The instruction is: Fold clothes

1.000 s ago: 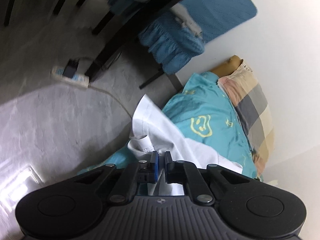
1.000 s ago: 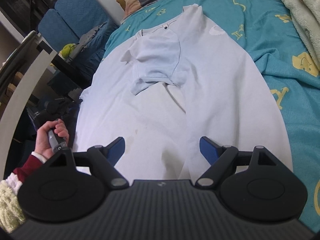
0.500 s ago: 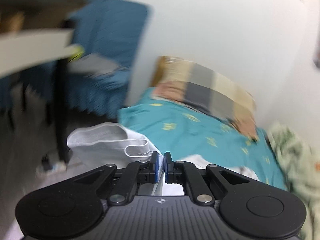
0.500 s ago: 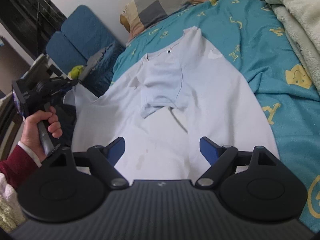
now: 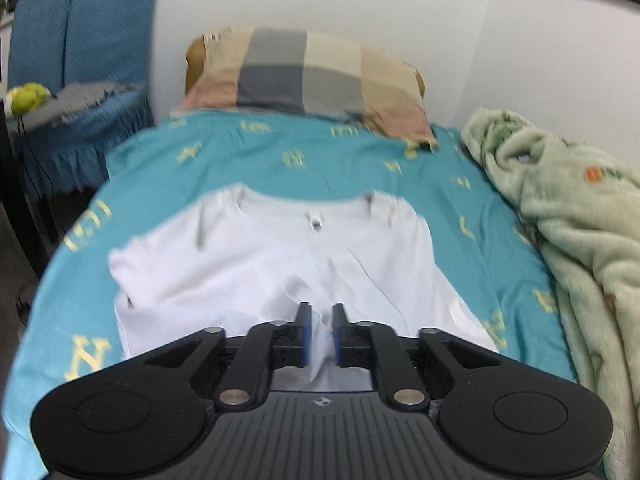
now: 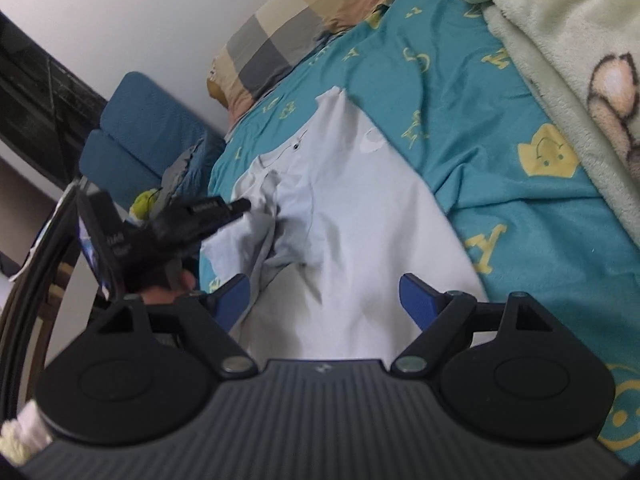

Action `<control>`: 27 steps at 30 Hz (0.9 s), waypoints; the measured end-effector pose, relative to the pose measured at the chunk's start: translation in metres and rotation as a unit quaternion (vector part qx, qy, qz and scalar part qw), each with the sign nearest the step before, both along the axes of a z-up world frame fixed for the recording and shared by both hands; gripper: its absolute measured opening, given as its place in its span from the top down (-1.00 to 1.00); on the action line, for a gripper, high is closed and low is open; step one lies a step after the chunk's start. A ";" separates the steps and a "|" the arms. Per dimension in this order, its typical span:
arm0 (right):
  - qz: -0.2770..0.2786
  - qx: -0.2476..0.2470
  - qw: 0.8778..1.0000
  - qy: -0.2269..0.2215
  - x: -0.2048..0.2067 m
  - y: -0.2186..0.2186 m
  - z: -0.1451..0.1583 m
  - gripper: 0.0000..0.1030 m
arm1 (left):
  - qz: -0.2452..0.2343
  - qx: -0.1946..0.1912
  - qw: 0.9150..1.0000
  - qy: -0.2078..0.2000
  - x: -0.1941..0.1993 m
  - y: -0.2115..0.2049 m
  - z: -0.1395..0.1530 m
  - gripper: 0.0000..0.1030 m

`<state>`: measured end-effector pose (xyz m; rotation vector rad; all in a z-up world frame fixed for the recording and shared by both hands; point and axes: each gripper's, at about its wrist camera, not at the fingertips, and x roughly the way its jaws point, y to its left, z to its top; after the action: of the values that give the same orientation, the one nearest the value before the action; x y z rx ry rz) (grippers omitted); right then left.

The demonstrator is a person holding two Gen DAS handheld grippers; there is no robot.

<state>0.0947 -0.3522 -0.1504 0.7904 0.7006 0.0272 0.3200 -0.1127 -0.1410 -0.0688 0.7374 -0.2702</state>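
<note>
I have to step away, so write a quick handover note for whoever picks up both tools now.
Left tool: nearly shut on a fold of the white T-shirt, carrying it over the shirt's middle.
Right tool: open, empty, above the shirt's lower part.
The shirt lies on the teal bedsheet, collar toward the plaid pillow; the green blanket is heaped along the right.
Done: one sleeve side brought inward.
Left: release and smooth it, fold the other side, then fold the shirt lengthwise.
</note>
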 end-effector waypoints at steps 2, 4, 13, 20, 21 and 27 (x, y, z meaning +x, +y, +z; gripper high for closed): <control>-0.008 0.003 1.000 0.001 0.003 -0.006 -0.002 -0.62 | 0.000 0.004 1.000 0.008 -0.009 0.002 -0.006 0.41; -0.012 0.004 1.000 0.002 0.005 -0.008 -0.003 -0.62 | -0.004 0.009 1.000 0.011 -0.021 0.006 -0.008 0.26; 0.015 -0.012 0.999 -0.047 0.001 0.000 0.017 -0.62 | -0.028 0.042 0.998 -0.027 -0.120 0.038 0.035 0.02; 0.048 -0.002 0.994 -0.094 -0.009 0.012 0.038 -0.62 | -0.027 0.058 0.995 -0.080 -0.187 0.054 0.067 -0.11; 0.048 -0.001 0.995 -0.091 -0.009 0.012 0.040 -0.62 | -0.025 0.054 0.994 -0.087 -0.193 0.057 0.069 -0.19; 0.064 -0.003 0.994 -0.084 0.010 0.018 0.059 -0.47 | -0.019 0.040 0.995 -0.086 -0.191 0.071 0.054 -0.24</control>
<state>0.1044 -0.3342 -0.0913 0.7265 0.5904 0.2061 0.1290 -0.0413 -0.0869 0.0443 0.5771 -0.2796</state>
